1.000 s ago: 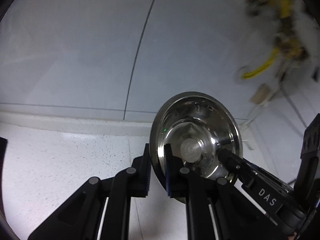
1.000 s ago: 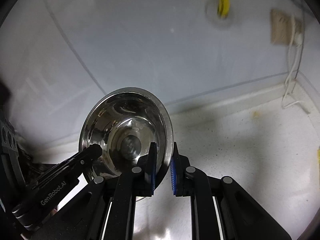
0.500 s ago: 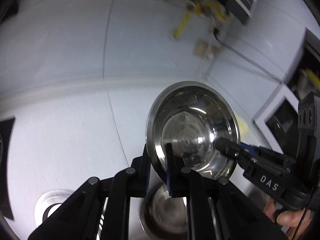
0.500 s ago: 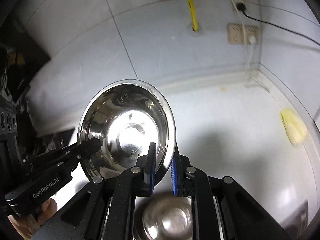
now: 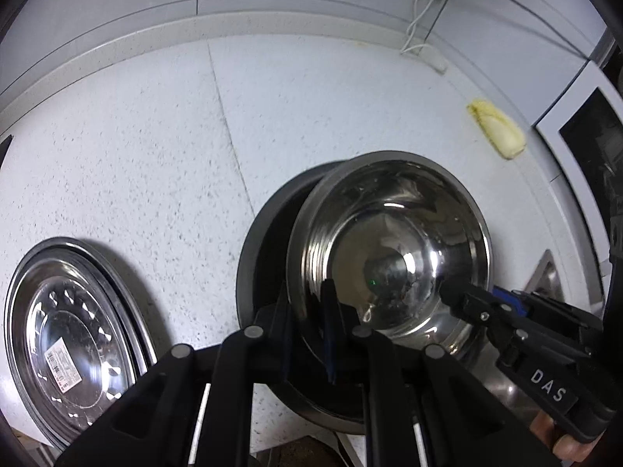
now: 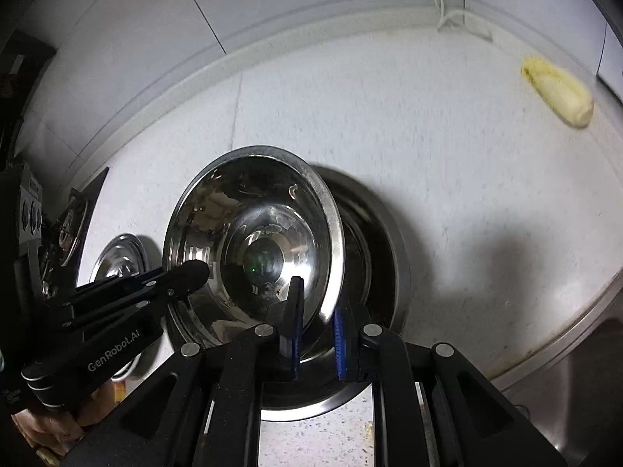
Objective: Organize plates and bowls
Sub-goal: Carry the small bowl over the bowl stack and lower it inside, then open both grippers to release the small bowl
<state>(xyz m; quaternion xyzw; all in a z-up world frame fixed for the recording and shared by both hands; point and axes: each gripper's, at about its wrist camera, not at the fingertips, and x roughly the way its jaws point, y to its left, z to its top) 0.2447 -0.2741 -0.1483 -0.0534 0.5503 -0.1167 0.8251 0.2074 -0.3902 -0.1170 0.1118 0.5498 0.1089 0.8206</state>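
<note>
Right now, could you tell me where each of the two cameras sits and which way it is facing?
Left wrist: sits on the left gripper, looking down over the steel bowl at the counter; the right gripper shows too.
Right wrist: sits on the right gripper, looking down at the same steel bowl; the left gripper enters from the left.
Shared: bowl, larger bowl beneath, counter.

— What is the held bowl (image 5: 389, 249) made of?
— Polished steel, mirror-bright; the bowl below it (image 5: 268, 233) looks like duller metal with a dark inside.
— And the plate (image 5: 66, 346) at the countertop's left edge?
— Glossy embossed metal with a paper label.
— The countertop (image 5: 155, 136)?
— Matt speckled stone. The gripper fingers (image 6: 296, 311) are matt black plastic.
</note>
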